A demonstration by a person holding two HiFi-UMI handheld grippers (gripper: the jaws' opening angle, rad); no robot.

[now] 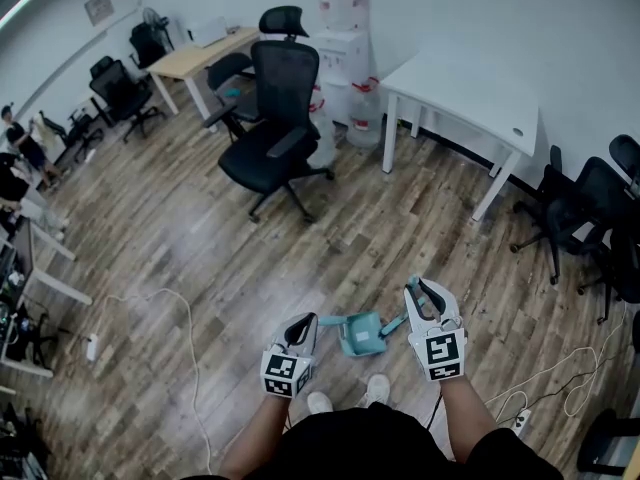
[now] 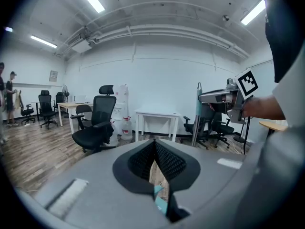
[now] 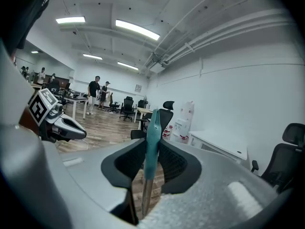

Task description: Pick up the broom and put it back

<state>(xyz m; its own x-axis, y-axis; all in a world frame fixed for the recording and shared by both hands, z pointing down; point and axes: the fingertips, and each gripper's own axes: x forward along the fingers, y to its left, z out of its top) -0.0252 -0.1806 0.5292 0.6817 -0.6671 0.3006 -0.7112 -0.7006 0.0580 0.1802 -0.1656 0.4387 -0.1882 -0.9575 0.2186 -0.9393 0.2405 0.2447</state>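
My right gripper (image 1: 418, 290) (image 3: 151, 149) is shut on the teal broom handle (image 3: 152, 132), which stands upright between the jaws. From the left gripper view the broom (image 2: 198, 116) hangs straight down from that gripper (image 2: 217, 97). A teal dustpan (image 1: 360, 336) sits low between the two grippers, just in front of the person's shoes. Its handle (image 1: 328, 320) reaches to my left gripper (image 1: 304, 325) (image 2: 155, 147), whose jaws are closed, with a teal piece (image 2: 160, 195) caught low between them. The broom's lower end (image 1: 393, 324) meets the dustpan; the bristles are hidden.
A black office chair (image 1: 275, 133) stands ahead and a white table (image 1: 470, 98) ahead on the right. Dark chairs (image 1: 585, 208) line the right side. White cables (image 1: 175, 303) and a power strip (image 1: 520, 420) lie on the wood floor. People stand far left (image 1: 15, 163).
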